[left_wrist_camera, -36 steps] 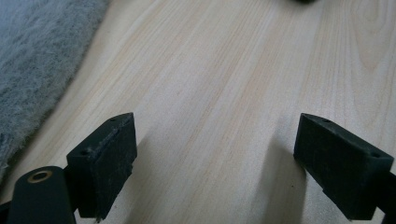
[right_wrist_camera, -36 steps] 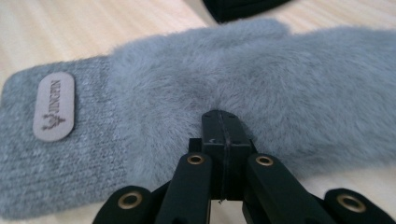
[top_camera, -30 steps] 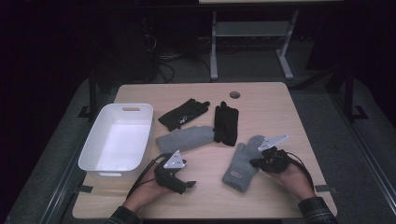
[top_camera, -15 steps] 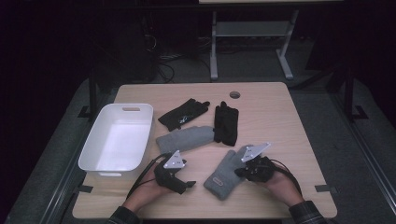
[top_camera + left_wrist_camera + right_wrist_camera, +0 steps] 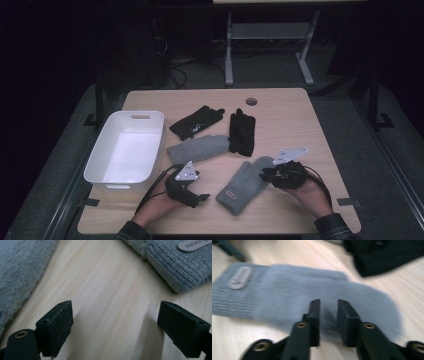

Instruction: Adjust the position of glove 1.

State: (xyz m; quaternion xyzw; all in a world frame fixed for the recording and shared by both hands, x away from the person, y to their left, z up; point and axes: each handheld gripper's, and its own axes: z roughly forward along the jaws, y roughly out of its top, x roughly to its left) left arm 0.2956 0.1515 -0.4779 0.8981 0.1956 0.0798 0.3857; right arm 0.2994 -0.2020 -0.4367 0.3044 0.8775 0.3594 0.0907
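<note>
In the high view, a fuzzy grey knitted mitten (image 5: 244,186) with a small oval label on its ribbed cuff lies flat on the light wooden table (image 5: 295,115), near the front edge, between the two hands. The right gripper (image 5: 269,173) sits at the mitten's fingertip end, while the left gripper (image 5: 200,198) rests on the table just left of the cuff. A second grey mitten (image 5: 198,148) lies behind it, beside a white rectangular plastic bin (image 5: 125,150); two black gloves (image 5: 220,125) lie farther back. In the left gripper view, the jaws stand wide apart over bare wood with nothing between them, the cuff (image 5: 180,262) ahead at the upper right. In the right gripper view, the jaws have just been opening and stand a narrow gap apart above the mitten (image 5: 312,295), with no fabric pinched between them; the picture is blurred.
</note>
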